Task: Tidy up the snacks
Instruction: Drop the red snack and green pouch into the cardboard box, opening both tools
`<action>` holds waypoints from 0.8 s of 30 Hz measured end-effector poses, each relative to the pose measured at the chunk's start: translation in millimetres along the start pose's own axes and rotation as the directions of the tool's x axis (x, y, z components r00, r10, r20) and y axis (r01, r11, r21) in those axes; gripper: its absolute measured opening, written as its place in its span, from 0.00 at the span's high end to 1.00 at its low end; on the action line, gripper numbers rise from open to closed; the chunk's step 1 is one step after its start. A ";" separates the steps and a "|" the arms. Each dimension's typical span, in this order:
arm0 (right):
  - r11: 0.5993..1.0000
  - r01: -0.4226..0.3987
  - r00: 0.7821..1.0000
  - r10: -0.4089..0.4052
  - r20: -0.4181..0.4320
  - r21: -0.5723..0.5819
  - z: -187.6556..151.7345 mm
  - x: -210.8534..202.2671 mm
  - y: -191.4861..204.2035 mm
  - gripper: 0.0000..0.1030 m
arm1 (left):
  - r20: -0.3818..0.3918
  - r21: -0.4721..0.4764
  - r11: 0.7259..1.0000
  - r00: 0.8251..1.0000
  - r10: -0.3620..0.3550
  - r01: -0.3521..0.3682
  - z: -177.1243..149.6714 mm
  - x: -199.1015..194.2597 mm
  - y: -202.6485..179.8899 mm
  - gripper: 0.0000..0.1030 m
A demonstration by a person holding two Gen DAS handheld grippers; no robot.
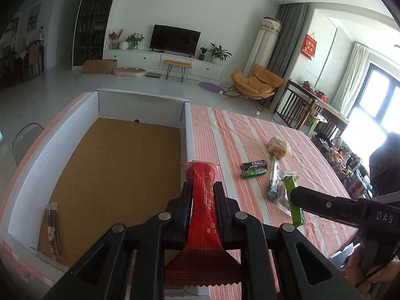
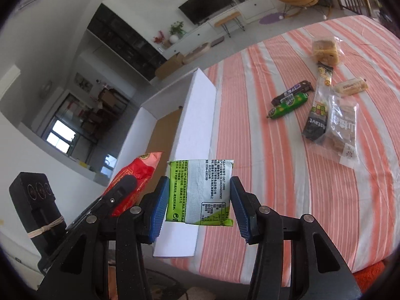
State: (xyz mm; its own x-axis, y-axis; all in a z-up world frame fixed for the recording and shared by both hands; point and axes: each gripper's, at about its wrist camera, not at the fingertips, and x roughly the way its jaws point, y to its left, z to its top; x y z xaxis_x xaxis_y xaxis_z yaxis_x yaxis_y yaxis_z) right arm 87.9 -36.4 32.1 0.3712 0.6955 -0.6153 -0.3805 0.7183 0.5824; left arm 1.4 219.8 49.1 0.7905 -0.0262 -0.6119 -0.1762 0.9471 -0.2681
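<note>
My left gripper's jaws covered the middle of the red packet, so I could not read its print. The brown stick in the box was too small to identify. The green pouch's fine text was illegible, and my own hand was cut off at the left wrist view's edge.

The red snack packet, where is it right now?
The red snack packet is pinched in the left gripper, held up over the near corner of the white box. In the right wrist view it sits left of the green packet.
</note>
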 end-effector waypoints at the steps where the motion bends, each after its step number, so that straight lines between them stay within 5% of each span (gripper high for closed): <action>1: 0.999 -0.019 1.000 0.019 -0.010 -0.033 3.1 8.2 17.7 0.50 | 0.012 -0.017 0.999 0.999 0.044 -0.044 3.2 -2.9 17.0 0.84; 5: 0.983 -0.064 0.997 0.057 -0.045 -0.172 4.4 53.1 77.9 0.49 | -0.021 -0.082 0.976 0.980 0.199 -0.200 1.4 1.2 76.2 0.82; 7: 0.972 -0.033 0.999 0.032 -0.005 -0.232 0.5 70.1 93.5 0.41 | -0.054 -0.091 0.957 0.961 0.272 -0.276 -6.7 9.2 93.7 0.59; 8: 0.969 0.001 1.000 0.001 0.007 -0.248 -1.2 76.7 95.9 0.28 | -0.065 -0.092 0.949 0.953 0.296 -0.301 -11.4 12.2 98.3 0.32; 9: 0.967 0.031 0.999 -0.027 0.019 -0.253 -3.1 80.3 93.8 0.28 | -0.065 -0.095 0.944 0.948 0.312 -0.317 -16.6 14.2 100.0 0.17; 11: 0.963 0.067 0.998 -0.060 0.035 -0.263 -7.8 80.4 82.5 0.28 | -0.049 -0.092 0.943 0.948 0.315 -0.319 -25.1 15.2 96.5 0.17; 15: 0.949 0.214 0.975 -0.194 0.107 -0.231 -18.0 63.3 27.3 0.29 | -0.050 -0.057 0.974 0.975 0.218 -0.220 -33.9 25.6 63.2 0.17; 17: 0.923 0.336 0.939 -0.315 0.134 -0.185 -24.8 53.1 -13.2 0.28 | -0.044 -0.025 0.990 0.989 0.141 -0.142 -37.1 29.0 34.9 0.17; 19: 0.868 0.481 0.875 -0.464 0.141 -0.125 -34.9 44.4 -58.8 0.28 | -0.050 0.038 0.998 0.997 0.050 -0.048 -41.4 34.0 -5.4 0.14; 22: 0.774 0.634 0.768 -0.629 0.123 0.001 -52.8 22.1 -123.6 0.28 | -0.096 0.158 0.984 0.993 -0.068 0.083 -52.8 43.6 -70.3 0.07; 24: 0.732 0.677 0.724 -0.682 0.107 0.083 -63.5 4.6 -155.1 0.28 | -0.152 0.233 0.959 0.981 -0.125 0.158 -61.9 53.7 -111.7 0.07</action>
State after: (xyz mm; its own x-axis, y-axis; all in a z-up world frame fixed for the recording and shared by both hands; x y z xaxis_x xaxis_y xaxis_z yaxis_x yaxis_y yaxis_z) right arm 94.8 -145.8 -94.8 0.6185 0.0157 -0.7856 0.0432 0.9976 0.0540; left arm 27.3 92.8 0.1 0.7081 -0.1922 -0.6794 0.0928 0.9792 -0.1803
